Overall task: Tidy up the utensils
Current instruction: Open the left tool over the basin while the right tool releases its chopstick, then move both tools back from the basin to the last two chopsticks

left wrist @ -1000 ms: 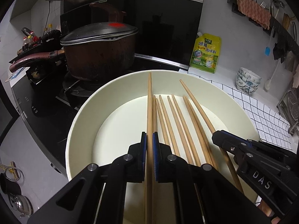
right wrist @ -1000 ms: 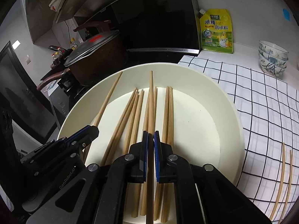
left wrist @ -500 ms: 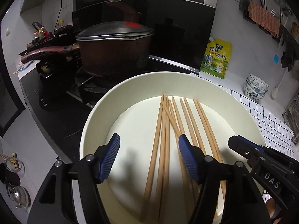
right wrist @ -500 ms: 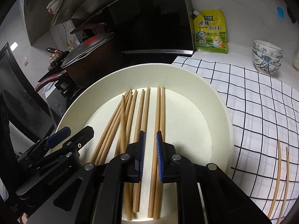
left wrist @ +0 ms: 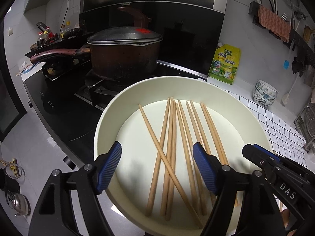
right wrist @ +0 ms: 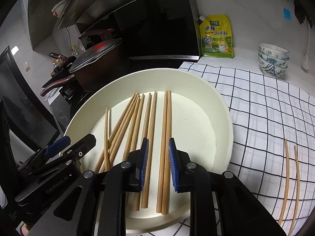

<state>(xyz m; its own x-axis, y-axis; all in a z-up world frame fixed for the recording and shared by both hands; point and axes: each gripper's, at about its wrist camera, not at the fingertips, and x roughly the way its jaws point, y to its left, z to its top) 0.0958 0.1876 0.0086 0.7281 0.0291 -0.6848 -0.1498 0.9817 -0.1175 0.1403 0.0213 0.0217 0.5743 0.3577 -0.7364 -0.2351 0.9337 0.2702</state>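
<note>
A round cream tray (left wrist: 110, 106) (right wrist: 226, 118) holds several wooden chopsticks (left wrist: 171, 137) (right wrist: 165, 129) lying roughly side by side; one chopstick (left wrist: 157, 147) lies crossed over the others. My left gripper (left wrist: 156, 163) is wide open and empty above the tray's near side. My right gripper (right wrist: 157, 163) is open and empty, its fingers either side of a pair of chopsticks that rest on the tray. Each gripper shows in the other's view: the right one (left wrist: 275, 169) and the left one (right wrist: 59, 149). Two more chopsticks (right wrist: 291, 177) lie on the checked cloth to the right.
A lidded brown pot (left wrist: 122, 53) with a long handle stands on the black stove behind the tray. A yellow seasoning pouch (left wrist: 225, 63) leans on the wall. Stacked patterned bowls (right wrist: 273, 59) stand at the back right. The checked cloth (right wrist: 265, 102) covers the counter right of the tray.
Both grippers held a chopstick a second ago. Both have opened, the chopsticks now lie in the tray, and both grippers have pulled back and up.
</note>
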